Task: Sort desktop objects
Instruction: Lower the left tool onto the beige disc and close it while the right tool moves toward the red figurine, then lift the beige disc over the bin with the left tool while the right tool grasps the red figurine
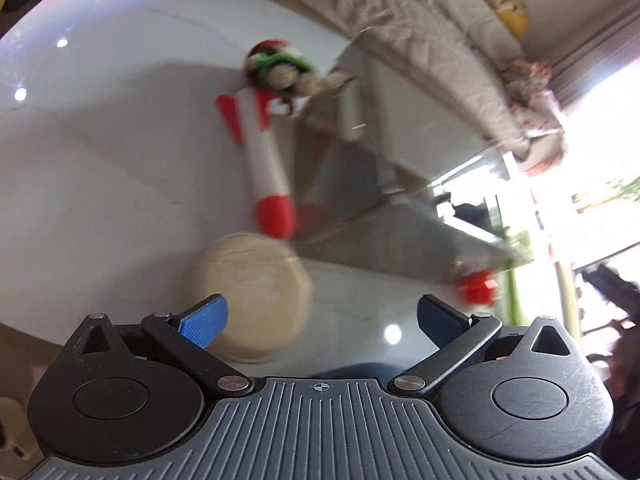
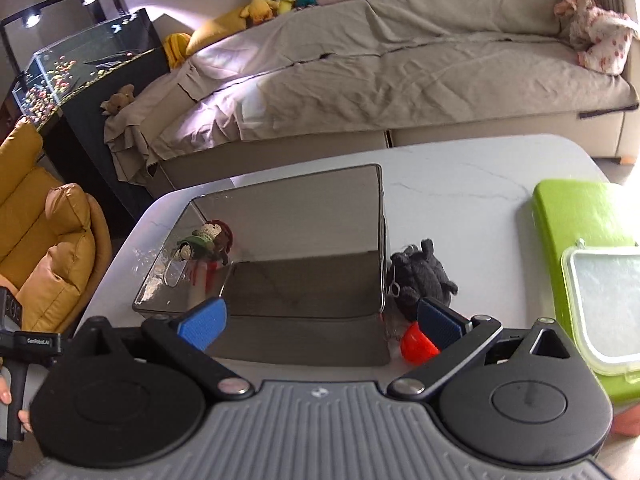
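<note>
In the blurred left wrist view a red-and-white toy rocket (image 1: 264, 160) lies on the white table beside a crocheted doll (image 1: 280, 66) and a round beige disc (image 1: 250, 294). My left gripper (image 1: 322, 316) is open and empty, just short of the disc. A smoked clear box (image 1: 360, 184) stands to the right. In the right wrist view the same box (image 2: 304, 240) sits ahead, with the doll (image 2: 208, 242) seen through its left wall. A black plush keychain (image 2: 420, 276) and a red piece (image 2: 416, 346) lie by its right side. My right gripper (image 2: 322, 318) is open and empty.
A green box (image 2: 580, 220) with a clear lidded container (image 2: 608, 300) on it stands at the right of the table (image 2: 460, 184). A sofa with plush toys (image 2: 380, 72), a fish tank (image 2: 80, 72) and a yellow armchair (image 2: 44, 240) lie beyond. Another red piece (image 1: 478, 286) lies near the box.
</note>
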Motion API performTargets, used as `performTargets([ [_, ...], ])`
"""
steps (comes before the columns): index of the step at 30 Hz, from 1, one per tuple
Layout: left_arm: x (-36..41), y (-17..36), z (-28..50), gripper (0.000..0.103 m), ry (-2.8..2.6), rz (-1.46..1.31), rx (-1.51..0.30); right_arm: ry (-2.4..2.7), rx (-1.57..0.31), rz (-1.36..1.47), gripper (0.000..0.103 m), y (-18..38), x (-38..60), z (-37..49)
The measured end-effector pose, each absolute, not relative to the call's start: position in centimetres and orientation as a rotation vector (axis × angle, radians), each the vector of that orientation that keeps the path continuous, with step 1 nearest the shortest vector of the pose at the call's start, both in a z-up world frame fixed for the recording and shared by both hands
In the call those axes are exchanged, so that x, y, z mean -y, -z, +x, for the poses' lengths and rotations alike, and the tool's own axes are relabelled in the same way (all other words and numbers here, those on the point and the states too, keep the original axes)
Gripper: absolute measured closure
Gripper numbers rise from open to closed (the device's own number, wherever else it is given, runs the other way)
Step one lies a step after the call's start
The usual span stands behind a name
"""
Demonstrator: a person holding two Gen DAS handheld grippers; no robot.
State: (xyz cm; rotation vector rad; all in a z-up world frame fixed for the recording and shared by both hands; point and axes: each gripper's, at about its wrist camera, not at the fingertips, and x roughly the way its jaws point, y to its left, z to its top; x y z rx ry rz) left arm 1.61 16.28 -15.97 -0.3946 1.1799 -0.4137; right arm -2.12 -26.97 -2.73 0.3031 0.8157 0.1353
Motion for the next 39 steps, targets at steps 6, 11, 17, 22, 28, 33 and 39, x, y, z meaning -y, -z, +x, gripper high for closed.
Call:
performTargets([
  [6,-17.5,20.8,3.4,0.0,0.463,-0.456,-1.284,-0.212,-0.818,0.387,0.0,4.8,28.9,-2.3],
  [11,-17.8,23.2,4.2,0.0,0.526,-0.525,-1.26,-0.148,-0.812,0.394,0.0,7.4,31.2,-2.5],
  [17,-19.1,24.2,4.1,0.0,0.545,-0.674,-1.193,-0.139,-0.822,0.304,0.002,9.0,31.7,-2.0],
  [22,-18.8,23.6,3.6,0.045,0.484,-0.607,-1.208,-0.132,-0.83,0.228,0.014,10.4,32.1,-1.5],
  [28,-20.2,23.7,2.4,0.057,0.482,-0.761,-1.203,-0.122,-0.838,0.138,0.014,11.9,32.6,-1.0],
  [33,-20.6,21.9,1.9,0.062,0.459,-0.75,-1.187,-0.114,-0.844,0.062,0.014,13.3,33.0,-0.5],
  [39,-20.3,18.3,1.7,0.064,0.462,-0.724,-1.142,-0.105,-0.851,-0.028,0.012,14.9,33.4,0.0],
])
